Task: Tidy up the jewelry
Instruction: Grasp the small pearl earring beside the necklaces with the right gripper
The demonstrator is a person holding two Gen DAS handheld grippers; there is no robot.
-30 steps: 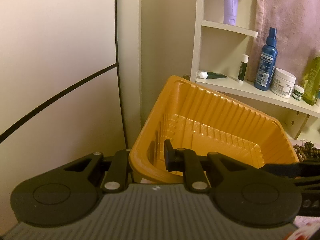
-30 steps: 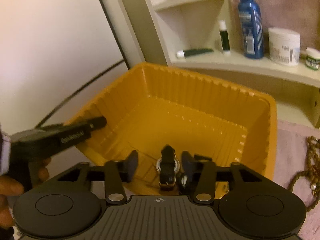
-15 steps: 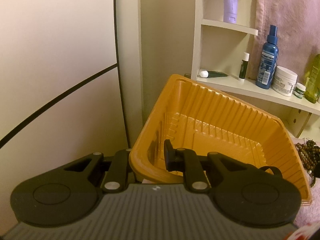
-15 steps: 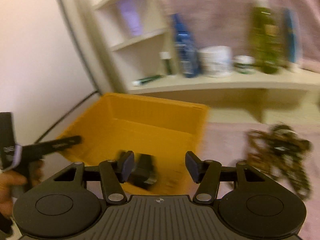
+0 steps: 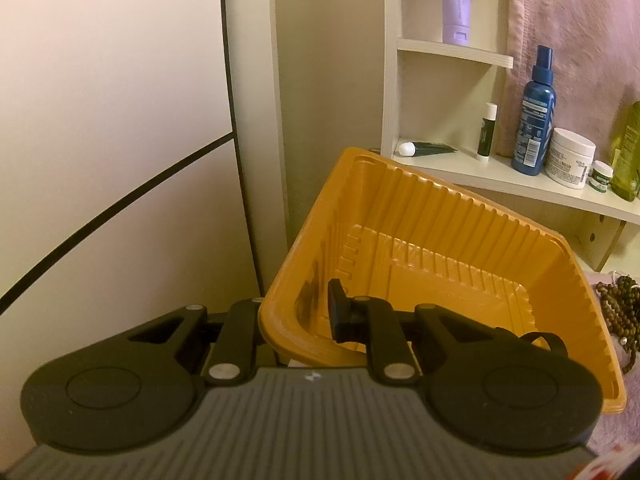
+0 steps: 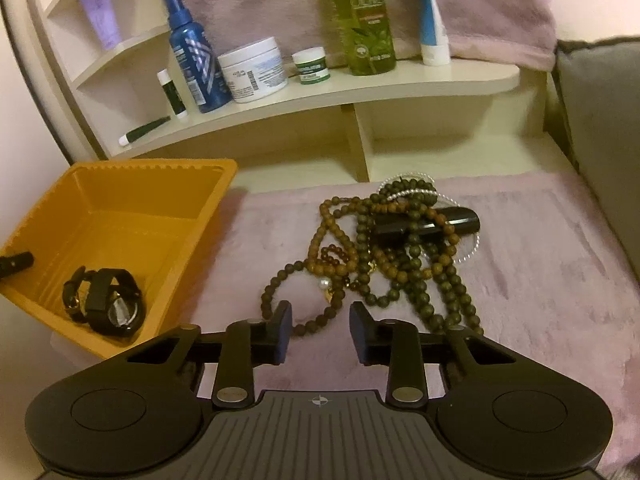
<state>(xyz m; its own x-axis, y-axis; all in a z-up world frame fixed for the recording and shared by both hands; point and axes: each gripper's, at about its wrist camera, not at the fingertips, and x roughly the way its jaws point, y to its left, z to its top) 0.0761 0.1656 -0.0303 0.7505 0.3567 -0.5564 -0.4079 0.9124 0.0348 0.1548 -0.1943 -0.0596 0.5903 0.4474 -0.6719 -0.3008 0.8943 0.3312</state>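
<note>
One watch (image 6: 105, 307) in the tray (image 6: 132, 216); left gripper (image 5: 298, 312) clamps its rim, right gripper (image 6: 320, 330) closing, empty.

The tray (image 6: 120, 216) is orange with ribbed walls; the watch (image 6: 106, 304) is black; the beads (image 6: 384, 264) are brown and dark green.

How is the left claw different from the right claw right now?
The left claw is shut on the orange tray's rim, holding it tilted; the right claw grips nothing. The right claw's jaws, which have just been closing, stand apart above the bead necklaces on the pink cloth. Both are black and two-fingered.
</note>
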